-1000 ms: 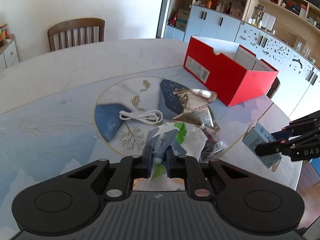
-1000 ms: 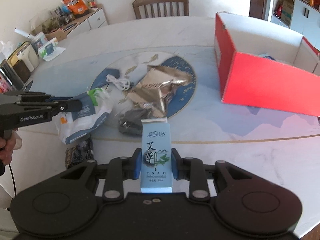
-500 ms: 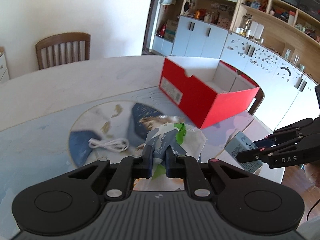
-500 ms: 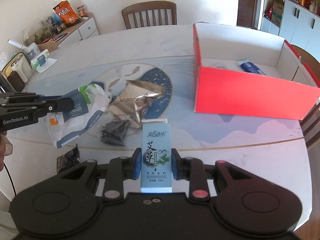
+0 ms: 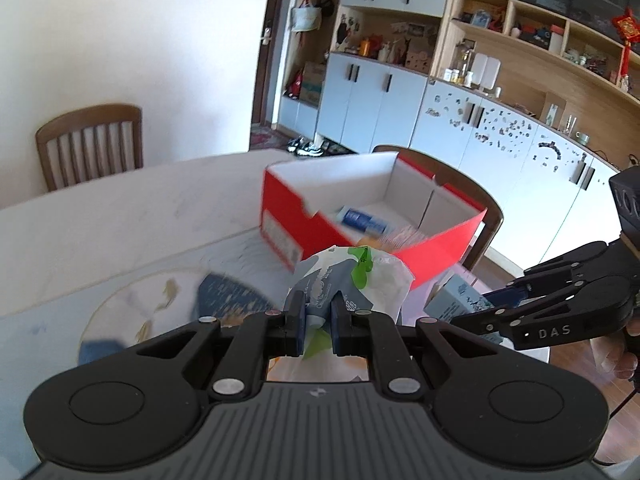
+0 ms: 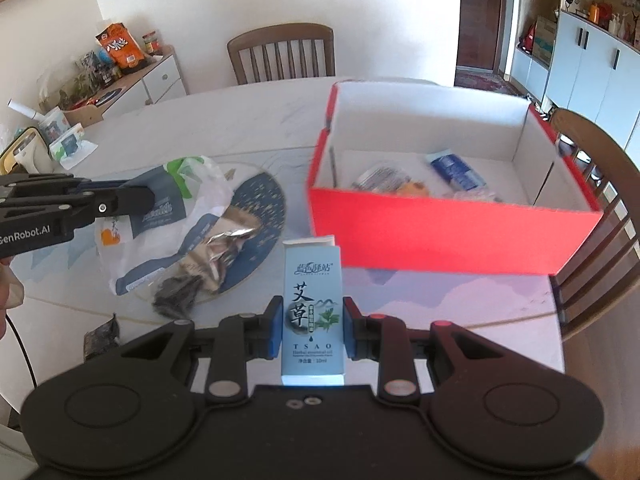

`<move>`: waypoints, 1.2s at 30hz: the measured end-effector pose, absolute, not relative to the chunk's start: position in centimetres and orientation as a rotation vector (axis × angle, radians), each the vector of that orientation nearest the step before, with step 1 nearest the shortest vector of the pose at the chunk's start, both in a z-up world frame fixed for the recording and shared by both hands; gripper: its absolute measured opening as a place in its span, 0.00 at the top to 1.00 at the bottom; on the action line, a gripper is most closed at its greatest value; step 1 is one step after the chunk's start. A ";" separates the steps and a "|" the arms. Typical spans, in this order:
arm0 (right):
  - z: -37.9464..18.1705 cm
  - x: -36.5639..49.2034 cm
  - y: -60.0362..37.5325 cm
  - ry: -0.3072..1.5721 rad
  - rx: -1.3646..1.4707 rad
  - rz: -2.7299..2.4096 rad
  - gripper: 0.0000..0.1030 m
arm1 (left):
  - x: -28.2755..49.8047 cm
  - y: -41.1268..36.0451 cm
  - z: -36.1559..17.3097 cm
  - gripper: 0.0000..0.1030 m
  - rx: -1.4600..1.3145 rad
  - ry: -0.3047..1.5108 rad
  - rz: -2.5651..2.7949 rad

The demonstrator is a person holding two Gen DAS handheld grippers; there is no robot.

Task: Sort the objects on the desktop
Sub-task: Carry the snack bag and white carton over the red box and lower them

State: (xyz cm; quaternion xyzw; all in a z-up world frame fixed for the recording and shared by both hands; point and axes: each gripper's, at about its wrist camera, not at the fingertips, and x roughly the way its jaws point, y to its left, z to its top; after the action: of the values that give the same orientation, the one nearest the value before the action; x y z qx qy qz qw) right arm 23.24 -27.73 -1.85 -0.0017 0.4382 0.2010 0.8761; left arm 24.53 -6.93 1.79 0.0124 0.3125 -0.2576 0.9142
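My left gripper is shut on a white, grey-blue and green plastic bag, held above the table left of the red box. The bag also shows in the right wrist view, hanging from the left gripper. My right gripper is shut on a light blue herbal oil carton, held upright in front of the red box. The carton and right gripper show in the left wrist view. The box holds a blue tube and small packets.
A crumpled silver-brown foil pouch and a dark wrapper lie on the round table's blue pattern. Another dark packet lies near the front edge. Chairs stand at the far side and right. A sideboard with snacks stands left.
Both grippers have risen and moved toward the red box with their loads. The box now looks nearer and its inside shows in both views.
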 end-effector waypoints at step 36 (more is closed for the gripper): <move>-0.2 38.4 -38.9 0.868 -0.031 0.389 0.73 | 37.6 -23.0 4.1 0.89 0.166 0.638 -0.445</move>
State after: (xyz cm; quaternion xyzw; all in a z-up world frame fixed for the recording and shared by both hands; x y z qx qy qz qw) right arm 38.43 -38.88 -0.23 -0.0147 0.4179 0.1874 0.8889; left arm 37.55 -22.96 4.10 0.0810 0.3107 -0.2166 0.9220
